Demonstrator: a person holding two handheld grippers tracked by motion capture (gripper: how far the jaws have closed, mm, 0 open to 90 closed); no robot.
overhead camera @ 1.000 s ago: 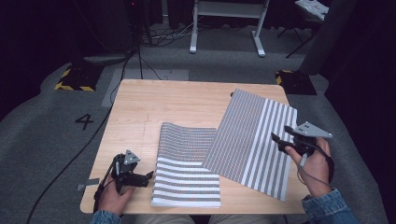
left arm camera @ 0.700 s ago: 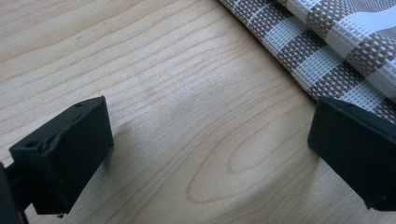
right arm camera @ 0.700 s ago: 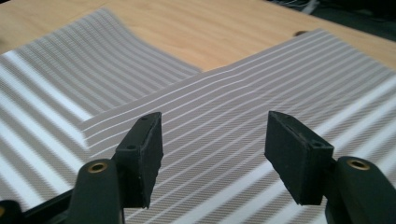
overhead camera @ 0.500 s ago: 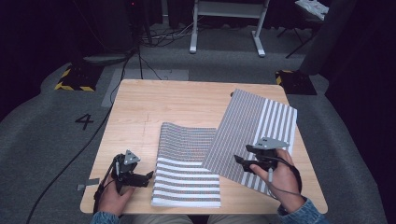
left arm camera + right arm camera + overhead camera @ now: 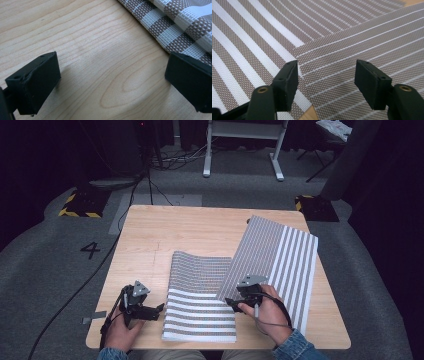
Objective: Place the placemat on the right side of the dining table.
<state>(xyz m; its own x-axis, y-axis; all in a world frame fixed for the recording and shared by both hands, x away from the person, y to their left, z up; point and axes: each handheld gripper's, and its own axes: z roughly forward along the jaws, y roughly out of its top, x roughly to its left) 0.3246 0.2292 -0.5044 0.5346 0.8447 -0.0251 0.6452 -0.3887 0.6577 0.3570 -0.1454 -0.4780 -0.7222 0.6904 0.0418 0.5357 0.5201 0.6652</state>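
Note:
Two brown-and-white striped woven mats lie on the wooden table. The front mat lies square at the near edge. The second mat lies angled at the right, its left edge overlapping the first. My left gripper rests open on bare wood, just left of the front mat. My right gripper hovers low over the angled mat's near left corner, where it covers the front mat. Its jaws have just been opening and stand open, with nothing pinched between them.
A black cable trails from the left gripper off the table's left side onto grey carpet marked with a 4. A white metal stand and yellow-black blocks sit on the floor beyond the far edge.
My right hand has swung from the table's right edge leftward and down to the angled mat's near left corner. The left gripper and both mats have stayed put.

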